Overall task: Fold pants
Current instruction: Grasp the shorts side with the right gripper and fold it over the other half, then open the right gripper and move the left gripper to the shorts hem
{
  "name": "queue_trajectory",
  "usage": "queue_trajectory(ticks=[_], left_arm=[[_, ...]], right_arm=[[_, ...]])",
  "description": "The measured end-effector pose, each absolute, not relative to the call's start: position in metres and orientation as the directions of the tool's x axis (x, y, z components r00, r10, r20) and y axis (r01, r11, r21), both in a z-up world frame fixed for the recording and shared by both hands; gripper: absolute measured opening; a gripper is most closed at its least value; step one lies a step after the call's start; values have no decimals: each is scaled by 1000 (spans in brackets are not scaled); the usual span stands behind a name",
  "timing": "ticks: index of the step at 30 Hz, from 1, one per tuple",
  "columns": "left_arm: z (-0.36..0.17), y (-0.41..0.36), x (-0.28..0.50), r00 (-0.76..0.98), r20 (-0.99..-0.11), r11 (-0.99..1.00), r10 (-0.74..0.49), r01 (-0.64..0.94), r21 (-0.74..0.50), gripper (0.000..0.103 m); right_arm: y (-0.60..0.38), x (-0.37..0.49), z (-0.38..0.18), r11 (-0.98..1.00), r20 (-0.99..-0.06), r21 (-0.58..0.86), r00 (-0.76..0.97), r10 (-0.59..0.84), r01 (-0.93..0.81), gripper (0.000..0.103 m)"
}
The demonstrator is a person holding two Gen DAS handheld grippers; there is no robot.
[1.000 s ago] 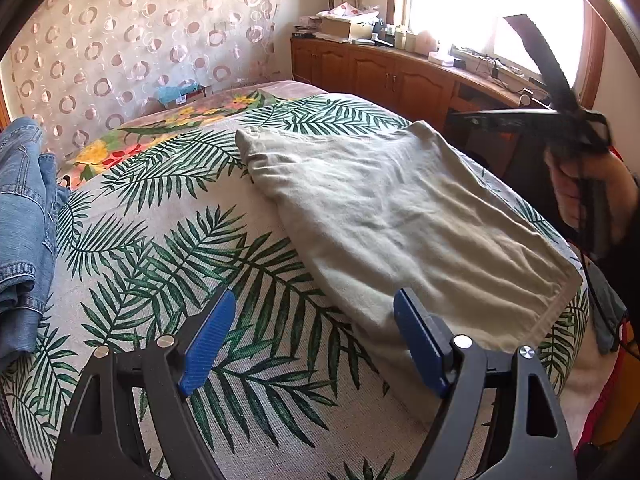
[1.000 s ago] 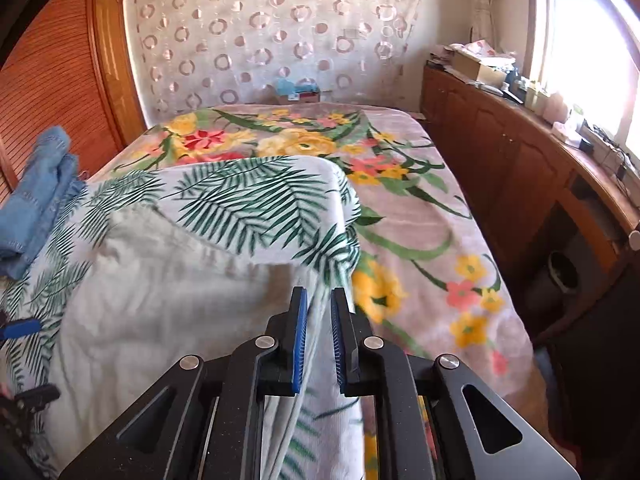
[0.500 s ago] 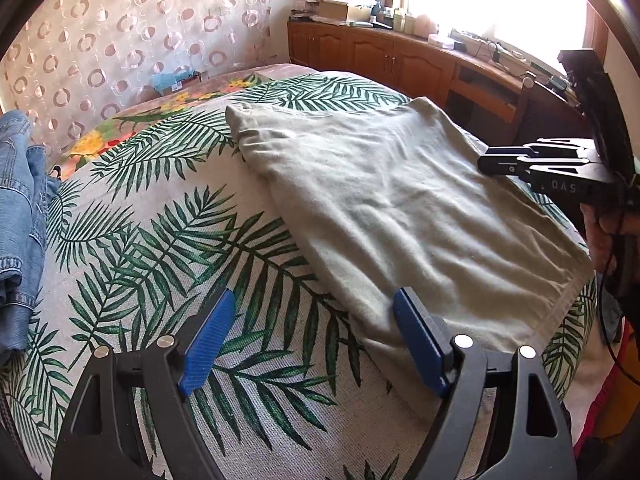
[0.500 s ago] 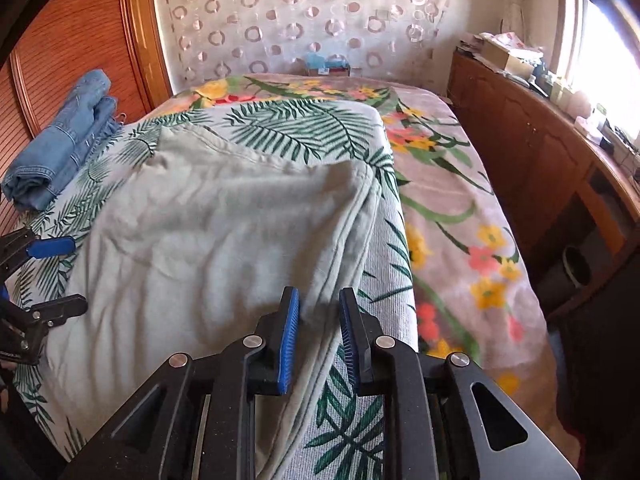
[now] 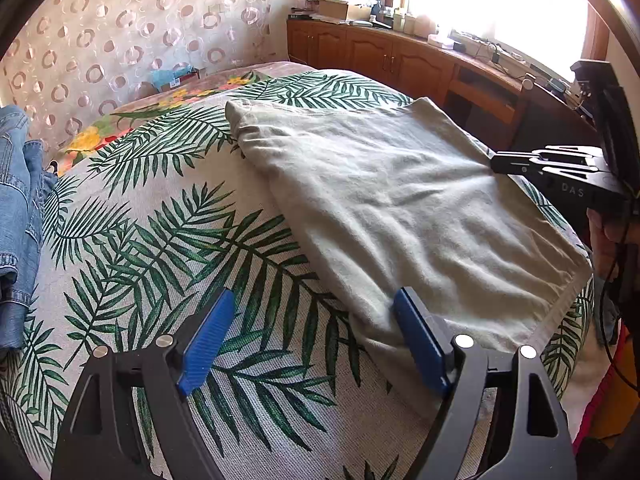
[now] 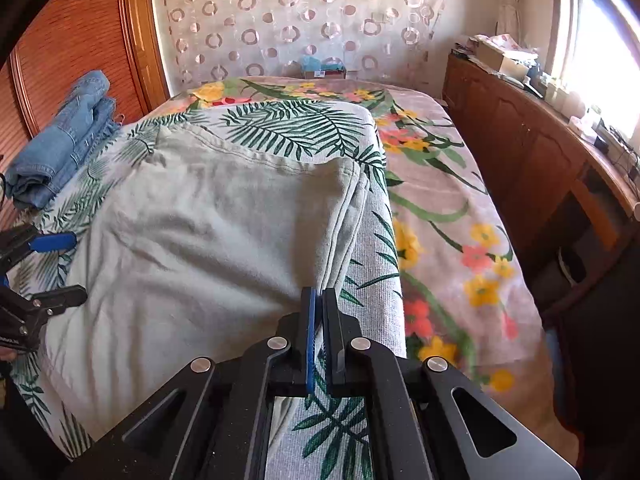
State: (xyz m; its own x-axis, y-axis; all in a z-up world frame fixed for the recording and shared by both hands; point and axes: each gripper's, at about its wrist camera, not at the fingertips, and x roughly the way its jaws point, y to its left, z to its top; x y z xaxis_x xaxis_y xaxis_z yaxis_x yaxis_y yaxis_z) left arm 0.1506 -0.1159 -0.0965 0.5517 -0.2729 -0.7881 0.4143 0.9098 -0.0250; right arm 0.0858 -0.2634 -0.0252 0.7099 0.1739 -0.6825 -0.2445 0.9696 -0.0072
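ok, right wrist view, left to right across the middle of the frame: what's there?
Left gripper at the frame edge → grey-green pants → palm-leaf sheet → floral blanket → wooden cabinets. The folded jeans lie further back on the left.

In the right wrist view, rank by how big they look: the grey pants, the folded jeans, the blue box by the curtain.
1. grey pants, by far the largest, though also nearest the camera.
2. folded jeans.
3. blue box, smallest, but farthest away, so its true size is unsure.
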Motion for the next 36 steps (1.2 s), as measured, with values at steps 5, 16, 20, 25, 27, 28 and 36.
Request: queue_trajectory(ticks=[5, 16, 20, 25, 27, 28, 36], left_arm=[[-96, -116, 150, 552, -788, 910, -273, 414, -25, 83], [-96, -116, 151, 551, -789, 910, -273, 415, -25, 83], [-96, -116, 151, 551, -789, 910, -273, 415, -25, 83], [-96, -116, 151, 551, -789, 910, -273, 415, -25, 83], [-96, -115, 150, 548, -790, 909, -276, 416, -29, 83], [-96, -115, 149, 543, -792, 908, -278, 418, -32, 83], [-89, -107, 123, 487, -806, 894, -338, 435, -113, 83]], right_arm=[[-267, 64, -20, 971, -655, 30, 729, 198, -237, 9], [-260, -3, -29, 975, -623, 43, 757, 197, -219, 42], [-262, -19, -35, 974, -622, 65, 754, 210, -217, 42], [-266, -27, -37, 974, -627, 82, 749, 214, -210, 42], [-266, -30, -40, 973, -631, 92, 744, 220, -209, 42], [-268, -30, -41, 973, -633, 96, 742, 221, -209, 42], [-269, -38, -40, 973, -639, 101, 737, 222, -206, 42]])
